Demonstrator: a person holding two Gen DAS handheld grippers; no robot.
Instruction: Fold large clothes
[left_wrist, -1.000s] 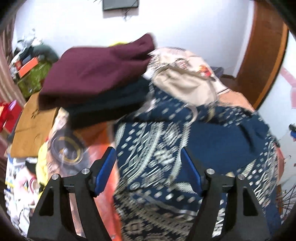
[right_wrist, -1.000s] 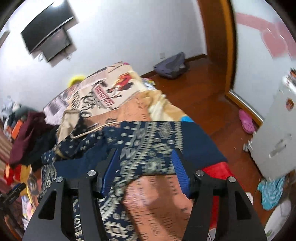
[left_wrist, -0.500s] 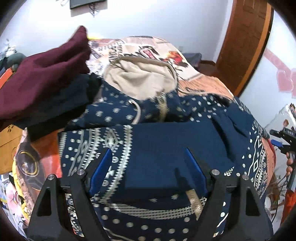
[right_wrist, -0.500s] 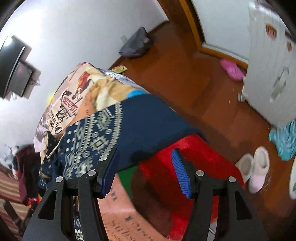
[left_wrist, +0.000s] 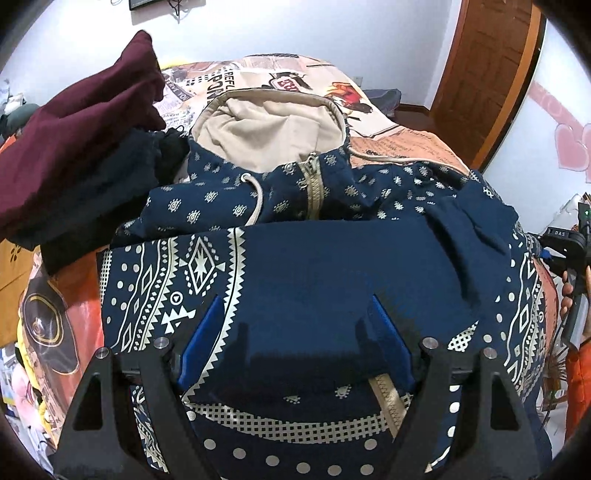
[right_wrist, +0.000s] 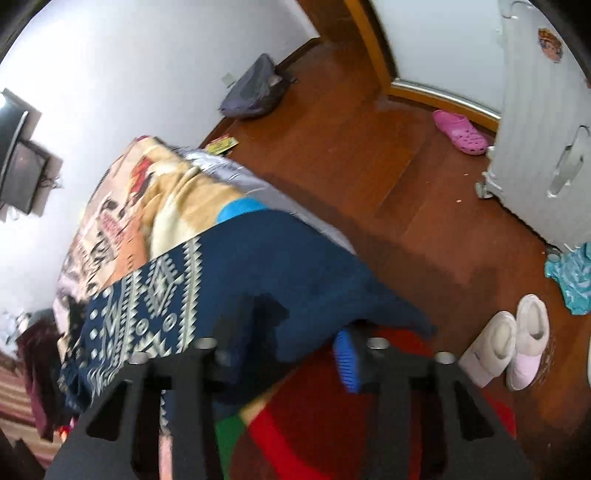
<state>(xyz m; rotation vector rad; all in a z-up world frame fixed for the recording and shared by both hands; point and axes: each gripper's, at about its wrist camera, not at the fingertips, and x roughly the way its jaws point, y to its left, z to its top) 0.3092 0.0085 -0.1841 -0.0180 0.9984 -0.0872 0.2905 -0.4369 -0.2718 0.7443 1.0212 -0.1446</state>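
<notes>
Home bedroom: bed (left_wrist: 399, 144) w/ printed cartoon blanket, piled clothes (left_wrist: 81, 129) on it, wall-mounted TV (right_wrist: 18, 173), wood floor (right_wrist: 369, 147) & wood door (left_wrist: 491, 74). 1 pink clog (right_wrist: 460, 131), 2 pale slippers (right_wrist: 509, 343), gray bag (right_wrist: 255, 92) by wall, heart stickers (left_wrist: 569, 147) on wall.

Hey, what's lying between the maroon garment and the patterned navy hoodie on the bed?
In the left wrist view, a dark, nearly black garment lies between the maroon garment and the hoodie.

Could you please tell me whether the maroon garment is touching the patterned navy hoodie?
Cannot tell: in the left wrist view a dark garment lies between maroon garment and hoodie.
</notes>
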